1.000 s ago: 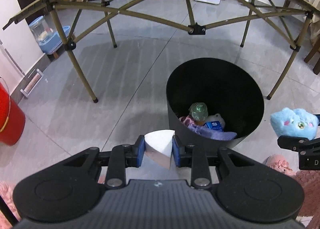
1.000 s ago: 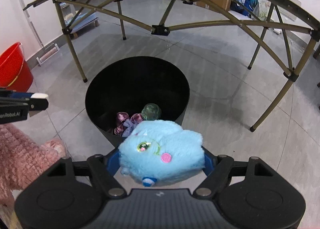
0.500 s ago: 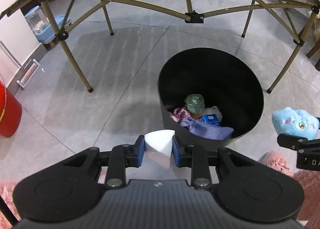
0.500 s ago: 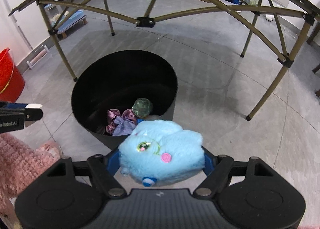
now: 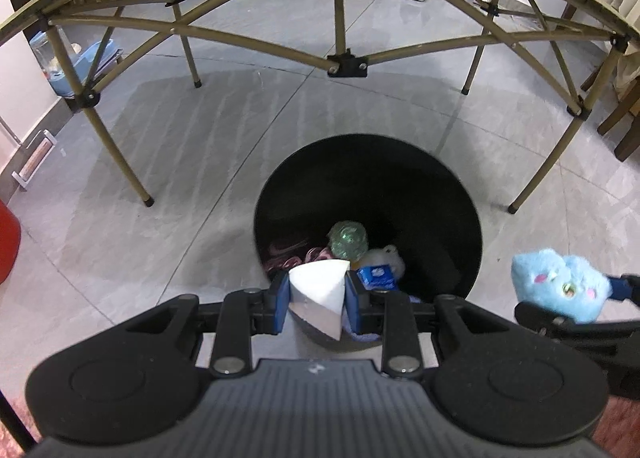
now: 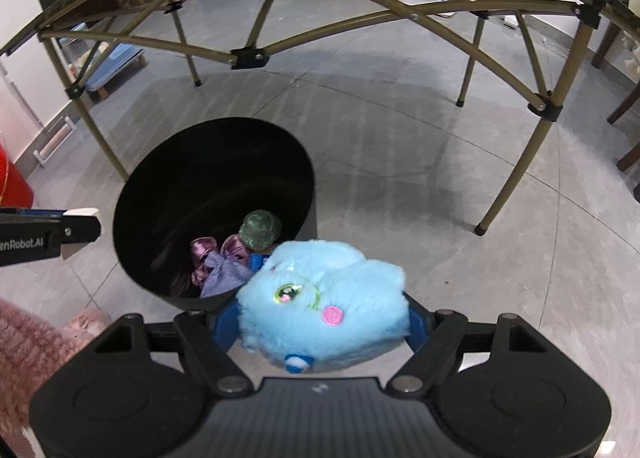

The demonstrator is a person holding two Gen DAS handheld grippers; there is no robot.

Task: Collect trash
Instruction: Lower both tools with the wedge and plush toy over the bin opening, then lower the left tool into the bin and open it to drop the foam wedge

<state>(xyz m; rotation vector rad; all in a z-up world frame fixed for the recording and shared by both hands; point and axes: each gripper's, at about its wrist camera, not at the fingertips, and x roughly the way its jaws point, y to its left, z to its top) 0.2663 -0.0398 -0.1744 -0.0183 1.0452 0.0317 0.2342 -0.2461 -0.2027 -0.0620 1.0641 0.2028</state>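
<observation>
Carrying Two Pieces to the Bin

Releasing too soon could drop either piece on the floor, since both sit near the black bin's (image 5: 472,226) front rim. The left gripper (image 5: 318,296) is clamped narrowly on a white wedge (image 5: 318,294). The right gripper (image 6: 320,322), jaws wide, squeezes a blue plush toy (image 6: 324,310).

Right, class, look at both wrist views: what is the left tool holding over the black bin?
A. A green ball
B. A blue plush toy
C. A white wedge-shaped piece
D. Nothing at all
C: the left tool has its blue pads pressed on a white wedge-shaped piece above the near rim of the black bin, while the blue plush toy sits in the right tool.
</observation>
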